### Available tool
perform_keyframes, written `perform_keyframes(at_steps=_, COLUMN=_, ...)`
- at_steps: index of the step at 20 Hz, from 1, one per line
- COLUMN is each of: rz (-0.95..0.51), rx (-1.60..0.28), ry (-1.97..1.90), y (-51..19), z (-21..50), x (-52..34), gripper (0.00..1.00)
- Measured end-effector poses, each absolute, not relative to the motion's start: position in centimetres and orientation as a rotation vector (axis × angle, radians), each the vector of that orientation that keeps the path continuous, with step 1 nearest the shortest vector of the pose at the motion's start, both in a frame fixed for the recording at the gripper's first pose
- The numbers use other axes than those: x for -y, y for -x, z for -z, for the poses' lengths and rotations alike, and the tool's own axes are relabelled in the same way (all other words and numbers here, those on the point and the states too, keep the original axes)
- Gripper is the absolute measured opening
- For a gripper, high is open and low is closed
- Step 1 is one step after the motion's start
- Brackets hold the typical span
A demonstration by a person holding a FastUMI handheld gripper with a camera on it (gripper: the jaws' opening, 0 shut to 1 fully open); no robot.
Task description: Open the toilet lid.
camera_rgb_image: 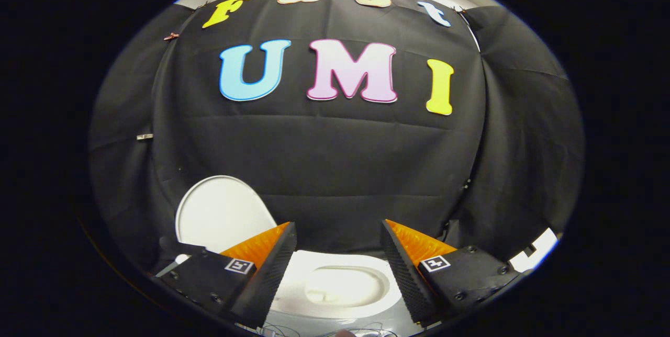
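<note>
We see the toilet lid (222, 211) raised upright beyond the gripper (338, 229), jaws apart and empty above the open bowl (340, 287).

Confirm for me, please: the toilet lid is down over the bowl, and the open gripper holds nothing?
Not quite. The gripper view shows the lid raised upright, leaving the bowl uncovered. The gripper is indeed open and holds nothing.

The white oval toilet lid (220, 214), at ten o'clock from the spread, empty gripper (339, 233), looks like smooth, glossy plastic. The white toilet seat ring (335, 308) between the fingers shines likewise. The fingers' (272, 269) inner faces are finely ribbed and matt. At twelve o'clock hangs matt, creased black cloth (335, 154).
</note>
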State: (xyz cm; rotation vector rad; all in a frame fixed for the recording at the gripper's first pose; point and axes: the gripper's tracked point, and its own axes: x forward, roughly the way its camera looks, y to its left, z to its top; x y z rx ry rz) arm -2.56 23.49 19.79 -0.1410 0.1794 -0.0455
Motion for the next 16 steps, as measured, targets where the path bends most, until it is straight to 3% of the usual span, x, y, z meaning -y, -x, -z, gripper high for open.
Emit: perform_keyframes(at_steps=16, rz=0.088, rx=-0.118, ry=0.075, y=0.4, z=-13.4, x=-9.1, gripper=0.99)
